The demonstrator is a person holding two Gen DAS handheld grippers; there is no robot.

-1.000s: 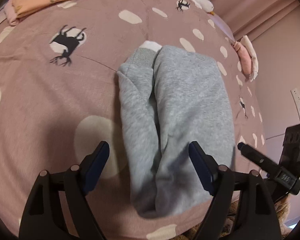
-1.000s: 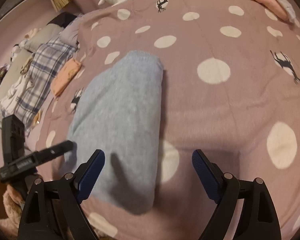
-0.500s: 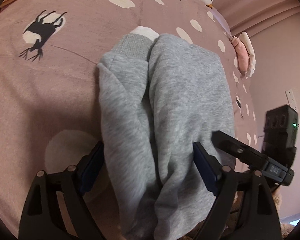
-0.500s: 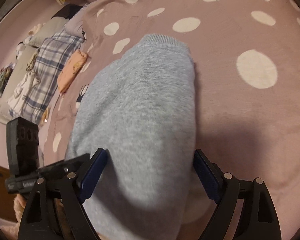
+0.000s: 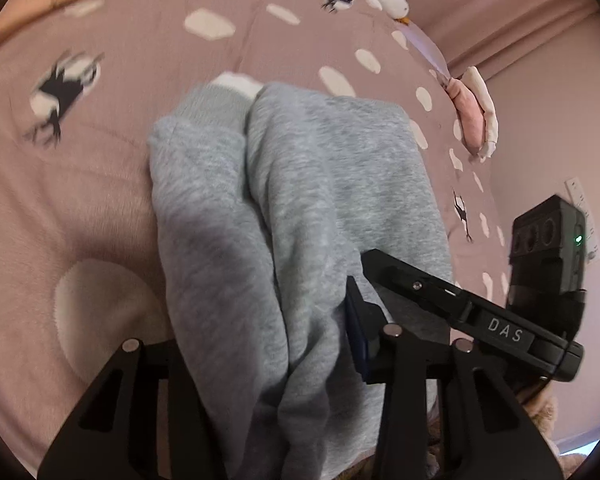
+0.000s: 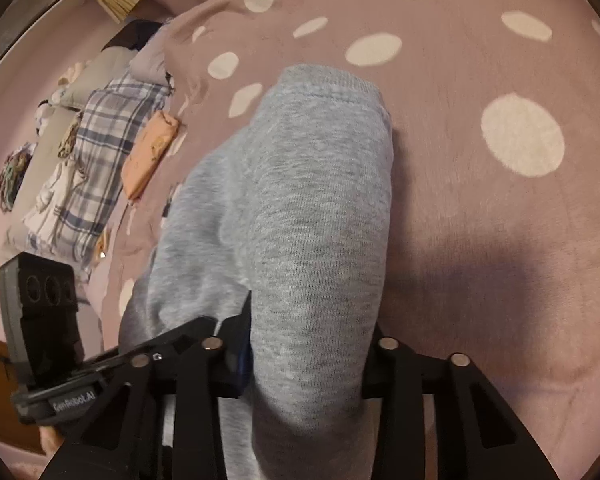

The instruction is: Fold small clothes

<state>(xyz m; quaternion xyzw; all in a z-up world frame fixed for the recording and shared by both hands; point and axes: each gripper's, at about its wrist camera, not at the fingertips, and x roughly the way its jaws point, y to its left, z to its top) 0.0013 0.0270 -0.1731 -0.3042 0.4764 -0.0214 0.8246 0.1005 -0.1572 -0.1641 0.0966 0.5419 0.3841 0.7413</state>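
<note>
The grey garment (image 5: 300, 208) is a small piece of soft, heathered sweatshirt knit, folded lengthwise into two thick rolls that lie side by side, with a ribbed band (image 5: 210, 102) at its far end and a strip of white showing just past that band. In the right wrist view its far end is a stitched hem (image 6: 332, 88). It lies along the middle of a bed, on a dusty pink cover (image 5: 80, 184) printed with white ovals and small black deer, and its near end reaches the bed's near edge, where both tools meet it.

The left gripper (image 5: 268, 352) has the cloth bunched between its fingers (image 5: 358, 336), which are closing on it; the blue pad on one side presses into the fabric, while the other pad is hidden behind the roll. The right gripper (image 6: 308, 344) is likewise closing around the other roll, the fabric filling the gap between its fingers (image 6: 242, 344).

Each view catches the other tool beside it. The right one bears the letters "DAS" (image 5: 506, 334) on its black bar, and a small green light glows on its camera box. The left one carries a label that reads roughly "GenRoboAI" (image 6: 74, 400).

Further off lie a folded peach garment (image 6: 150, 156), a blue plaid cloth (image 6: 100, 152), and a pink and white bundle (image 5: 476, 116) at the bed's far edge.
</note>
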